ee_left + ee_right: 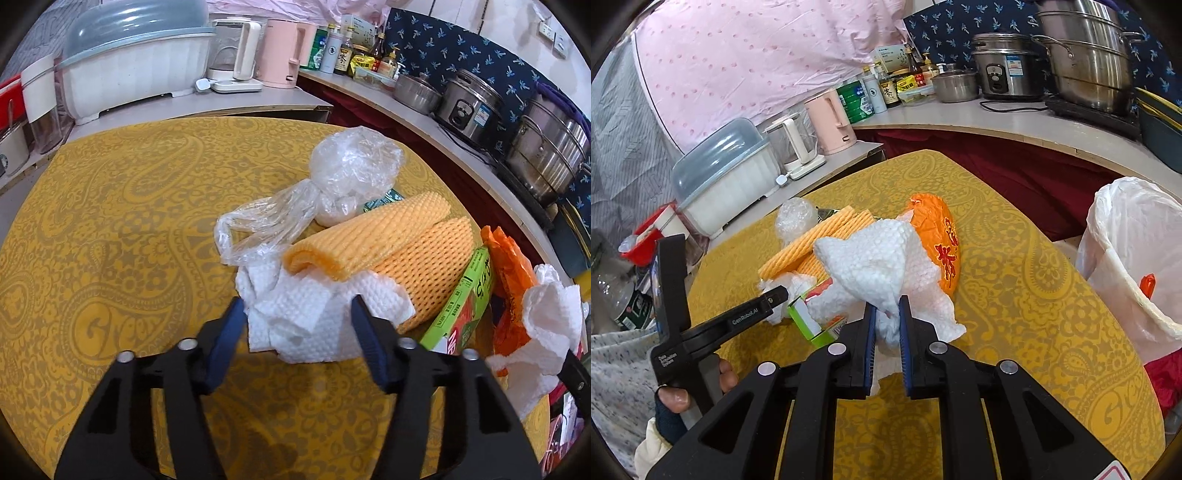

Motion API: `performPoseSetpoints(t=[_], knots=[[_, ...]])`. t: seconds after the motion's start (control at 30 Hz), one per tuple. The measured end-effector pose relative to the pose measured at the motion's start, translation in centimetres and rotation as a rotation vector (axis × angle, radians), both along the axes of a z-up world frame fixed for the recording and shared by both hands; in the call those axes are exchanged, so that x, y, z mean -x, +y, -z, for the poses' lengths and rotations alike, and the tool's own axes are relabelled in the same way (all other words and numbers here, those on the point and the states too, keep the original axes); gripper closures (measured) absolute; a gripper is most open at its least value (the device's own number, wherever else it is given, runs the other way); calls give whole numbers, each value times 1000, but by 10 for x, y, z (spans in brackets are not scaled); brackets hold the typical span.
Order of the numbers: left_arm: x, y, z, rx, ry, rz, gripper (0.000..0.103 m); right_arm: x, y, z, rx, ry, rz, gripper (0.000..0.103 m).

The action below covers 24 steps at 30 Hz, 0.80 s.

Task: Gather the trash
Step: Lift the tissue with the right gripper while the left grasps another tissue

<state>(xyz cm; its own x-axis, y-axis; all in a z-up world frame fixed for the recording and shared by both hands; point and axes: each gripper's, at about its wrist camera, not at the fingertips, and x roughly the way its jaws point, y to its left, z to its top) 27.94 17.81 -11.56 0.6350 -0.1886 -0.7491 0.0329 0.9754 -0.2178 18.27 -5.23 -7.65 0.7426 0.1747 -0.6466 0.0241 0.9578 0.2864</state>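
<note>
1. The right gripper (887, 314) has its jaws drawn narrow and pinched on a crumpled white paper towel (882, 258), which hangs bunched between the blue pads just above the desk (1034, 295), probably so it can be carried off whole.
2. The left gripper (297, 314) has its jaws spread wide on either side of a second white paper towel (303, 317) at the near edge of the trash heap; they flank it but do not press it, seemingly lined up for a grasp.
3. Just beyond lie orange foam netting (391, 254), a clear plastic bag (332, 184), a green box (461, 306) and an orange wrapper (506, 280), all touching in one pile on the yellow desk.
4. Only the right wrist view shows the lined trash bin (1137, 266) beside the desk's right edge, the likely destination; it also shows the left gripper from the side.
5. Only the left wrist view shows clearly that the left jaws are apart around the towel.
</note>
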Motion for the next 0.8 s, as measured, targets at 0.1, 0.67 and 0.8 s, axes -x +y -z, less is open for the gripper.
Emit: performPoseSetpoints(t=[0.1, 0.67, 0.8], knots=[[4, -2, -3, -20, -9, 2, 74, 4, 0, -5, -9, -16, -5, 92], [85, -24, -62, -12, -98, 55, 97, 52, -7, -55, -56, -147, -16, 92], [104, -30, -80, 0, -131, 65, 97, 70, -17, -69, -70, -186, -8, 92]])
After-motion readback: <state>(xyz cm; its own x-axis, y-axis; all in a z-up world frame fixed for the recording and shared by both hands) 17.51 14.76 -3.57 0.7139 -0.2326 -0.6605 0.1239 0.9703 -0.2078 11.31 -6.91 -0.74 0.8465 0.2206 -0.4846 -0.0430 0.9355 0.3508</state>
